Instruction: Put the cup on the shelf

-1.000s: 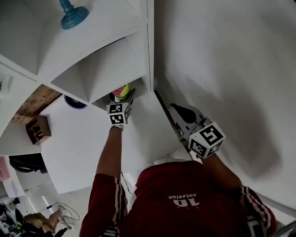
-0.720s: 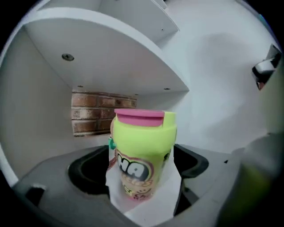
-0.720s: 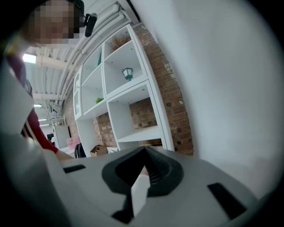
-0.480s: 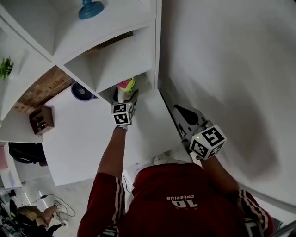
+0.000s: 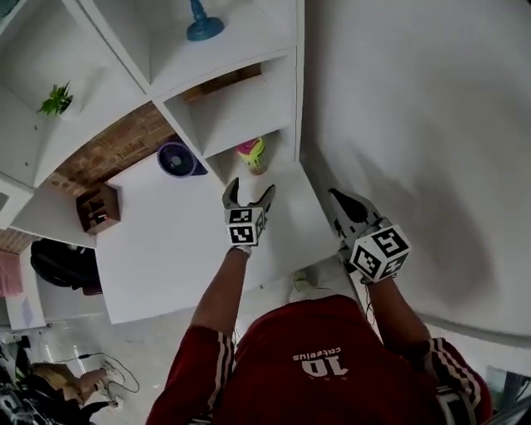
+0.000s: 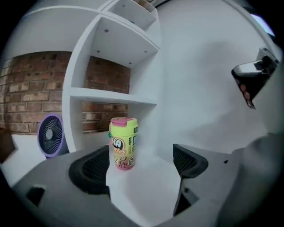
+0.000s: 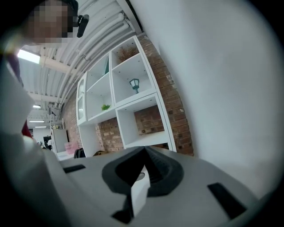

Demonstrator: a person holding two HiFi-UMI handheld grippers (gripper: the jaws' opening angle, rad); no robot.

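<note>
The cup point(image 5: 251, 153), yellow-green with a pink lid, stands upright on the white surface at the mouth of the lowest right compartment of the white shelf unit point(image 5: 282, 91). My left gripper point(image 5: 250, 189) is open and sits a short way back from it, touching nothing. In the left gripper view the cup point(image 6: 123, 142) stands free beyond the spread jaws of the left gripper point(image 6: 138, 166), nearer the left one. My right gripper point(image 5: 338, 199) is shut and empty, held close to the white wall at the right; the right gripper point(image 7: 144, 164) shows its jaws closed together.
A purple fan point(image 5: 176, 158) stands on the white table point(image 5: 166, 241) left of the cup. A small wooden box point(image 5: 98, 209) sits further left. Higher compartments hold a teal stand point(image 5: 202, 23) and a green plant point(image 5: 56, 100). A plain wall runs along the right.
My left gripper has let go of the cup, opened and drawn back toward me. The cup stays standing at the shelf. The right gripper has hardly moved.
</note>
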